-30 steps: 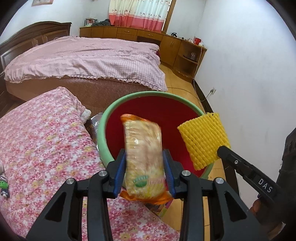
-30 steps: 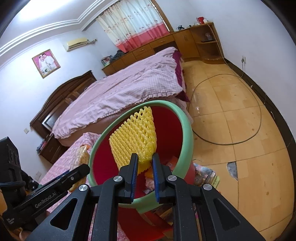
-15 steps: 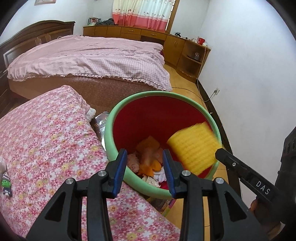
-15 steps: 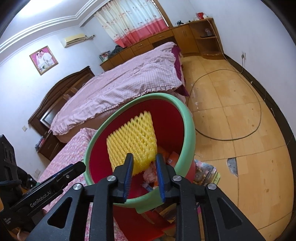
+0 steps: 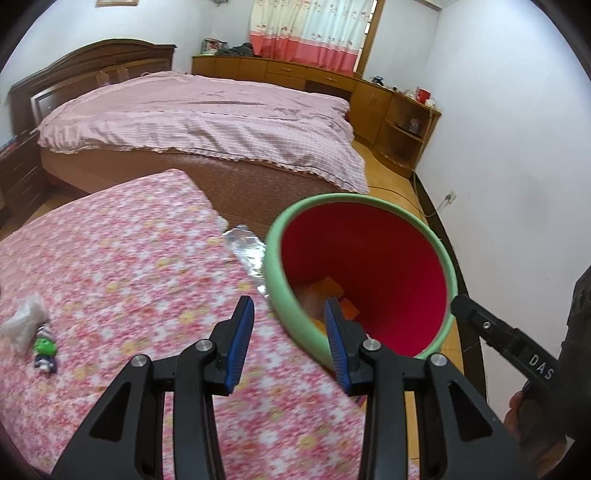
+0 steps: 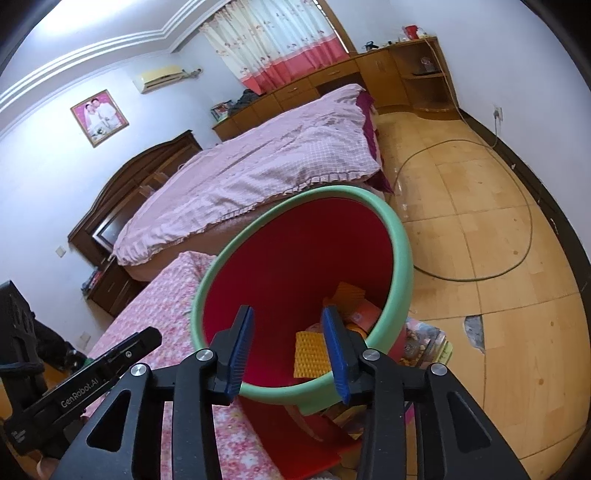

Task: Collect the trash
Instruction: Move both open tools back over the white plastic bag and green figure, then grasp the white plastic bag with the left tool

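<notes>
Dropping step done: yellow foam mesh sleeve [image 6: 311,353] down inside green-rimmed red plastic bin [image 6: 397,236]. Right hand-held gripper [image 6: 291,345] just parted, part-open, empty; left hand-held gripper [image 5: 288,341] likewise part-open, empty. Next: crumpled clear wrapper [image 5: 23,321] on floral desk [image 5: 122,266].

A bed [image 6: 258,173] with a pink cover and dark headboard [image 6: 122,195] stands on a tan tiled floor [image 6: 480,258]. Wooden cabinets [image 5: 288,70] line the wall under a curtain [image 5: 310,29].

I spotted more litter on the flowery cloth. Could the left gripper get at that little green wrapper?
Probably yes: the left gripper is open and empty, and nothing lies between it and the small green wrapper on the floral cloth.
</notes>
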Demonstrator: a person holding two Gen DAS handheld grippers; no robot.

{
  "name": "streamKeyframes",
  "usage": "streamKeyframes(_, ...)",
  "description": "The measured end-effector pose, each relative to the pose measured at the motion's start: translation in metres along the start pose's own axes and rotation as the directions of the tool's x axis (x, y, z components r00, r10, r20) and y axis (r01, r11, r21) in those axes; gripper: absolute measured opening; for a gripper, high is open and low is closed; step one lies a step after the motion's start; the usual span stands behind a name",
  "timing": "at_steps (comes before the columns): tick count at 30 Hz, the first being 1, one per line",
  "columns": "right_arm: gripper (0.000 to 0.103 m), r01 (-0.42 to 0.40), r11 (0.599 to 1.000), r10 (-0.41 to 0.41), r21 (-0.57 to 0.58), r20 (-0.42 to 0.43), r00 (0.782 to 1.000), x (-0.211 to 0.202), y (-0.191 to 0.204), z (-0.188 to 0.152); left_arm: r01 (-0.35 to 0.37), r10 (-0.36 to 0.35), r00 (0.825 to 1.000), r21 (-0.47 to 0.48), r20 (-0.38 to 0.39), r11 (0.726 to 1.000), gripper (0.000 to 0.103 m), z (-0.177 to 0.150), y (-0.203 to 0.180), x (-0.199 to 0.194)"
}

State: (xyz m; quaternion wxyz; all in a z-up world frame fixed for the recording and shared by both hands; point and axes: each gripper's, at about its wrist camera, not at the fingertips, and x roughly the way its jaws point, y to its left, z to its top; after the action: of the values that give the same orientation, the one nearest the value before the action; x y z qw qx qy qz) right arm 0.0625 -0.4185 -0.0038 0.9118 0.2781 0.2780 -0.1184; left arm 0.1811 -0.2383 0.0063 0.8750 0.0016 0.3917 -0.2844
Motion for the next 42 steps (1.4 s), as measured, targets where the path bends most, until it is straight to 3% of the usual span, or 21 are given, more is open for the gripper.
streamKeyframes(15,0.042,-0.044,0.998,0.042,-0.055,-0.028,0.999,-0.002,0.041,-0.006,-0.154,0.159,0.986,-0.098,0.044,0.983,0.039,-0.006,0.081,-0.046)
streamKeyframes(19,0.050,-0.054,0.996,0.052,-0.077,-0.031,0.998,-0.001,0.055,-0.008,-0.199,0.206,0.977,-0.122,0.048,0.972,0.039,-0.009,0.108,-0.056)
streamKeyframes(29,0.051,-0.058,0.990,0.048,-0.126,-0.078,0.996,0.015,0.090,-0.016,-0.302,0.308,0.951,-0.173,0.006,0.937,0.039,-0.013,0.175,-0.069)
streamKeyframes(42,0.052,-0.040,0.986,0.019,-0.159,-0.132,0.991,0.048,0.123,-0.027,-0.304,0.292,0.953,-0.212,-0.083,0.929,0.043,-0.020,0.235,-0.039)
